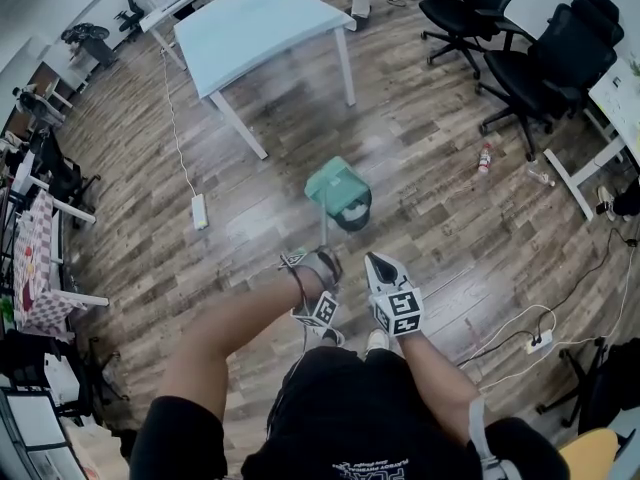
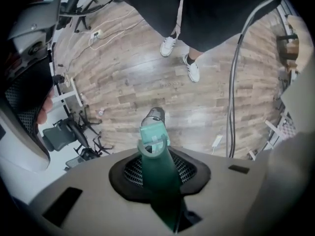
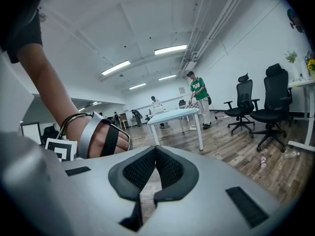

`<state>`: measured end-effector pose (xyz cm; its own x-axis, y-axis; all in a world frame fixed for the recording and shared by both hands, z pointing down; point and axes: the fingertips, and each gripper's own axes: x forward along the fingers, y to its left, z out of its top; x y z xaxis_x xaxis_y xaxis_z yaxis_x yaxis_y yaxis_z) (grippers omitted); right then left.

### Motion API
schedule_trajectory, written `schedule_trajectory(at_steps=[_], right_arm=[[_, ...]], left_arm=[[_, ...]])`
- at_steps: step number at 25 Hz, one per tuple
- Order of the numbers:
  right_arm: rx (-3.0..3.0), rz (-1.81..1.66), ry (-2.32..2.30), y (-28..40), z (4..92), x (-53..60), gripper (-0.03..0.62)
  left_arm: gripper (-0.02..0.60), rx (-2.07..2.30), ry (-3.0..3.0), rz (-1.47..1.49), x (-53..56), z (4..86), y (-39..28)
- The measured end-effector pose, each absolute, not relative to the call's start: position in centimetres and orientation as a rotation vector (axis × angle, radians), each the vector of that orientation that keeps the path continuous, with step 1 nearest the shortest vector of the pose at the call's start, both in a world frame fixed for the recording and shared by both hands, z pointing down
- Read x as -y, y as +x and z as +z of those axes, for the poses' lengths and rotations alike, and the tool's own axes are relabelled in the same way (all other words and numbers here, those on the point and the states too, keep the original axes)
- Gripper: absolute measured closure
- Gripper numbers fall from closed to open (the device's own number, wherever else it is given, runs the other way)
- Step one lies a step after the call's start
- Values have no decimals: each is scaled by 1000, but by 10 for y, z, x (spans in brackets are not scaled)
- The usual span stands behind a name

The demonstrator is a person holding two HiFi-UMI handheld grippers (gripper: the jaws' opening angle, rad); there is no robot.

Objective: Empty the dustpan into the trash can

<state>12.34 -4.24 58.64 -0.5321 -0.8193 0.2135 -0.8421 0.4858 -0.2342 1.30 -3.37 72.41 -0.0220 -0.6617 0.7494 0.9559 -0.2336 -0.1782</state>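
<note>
Wood-plank floor runs under everything. Nearest, the left tongs are clamped on the green handle of the dustpan, jaws only partly apart around it. Just right of them, the right tongs are closed and empty. Beyond the left tips the pan hangs tilted over the dark can. It looks like thin, stiff plastic, likely light, but the long handle gives leverage, so the pan may swing or twist. A hold lower down, nearer the pan, would steady it. Farther off stands a table.
</note>
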Motion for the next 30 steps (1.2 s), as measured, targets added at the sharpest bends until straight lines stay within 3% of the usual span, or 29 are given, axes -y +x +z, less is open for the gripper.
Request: schedule_trajectory(at_steps=[21,30], right_arm=[[2626,468,1408,107,594,43,571],[2624,466,1384,101,597,45,571]], left_arm=[[486,-352,-1720,-1694,75,676,18],[486,-791,-2012,-1634,103,650,-11]])
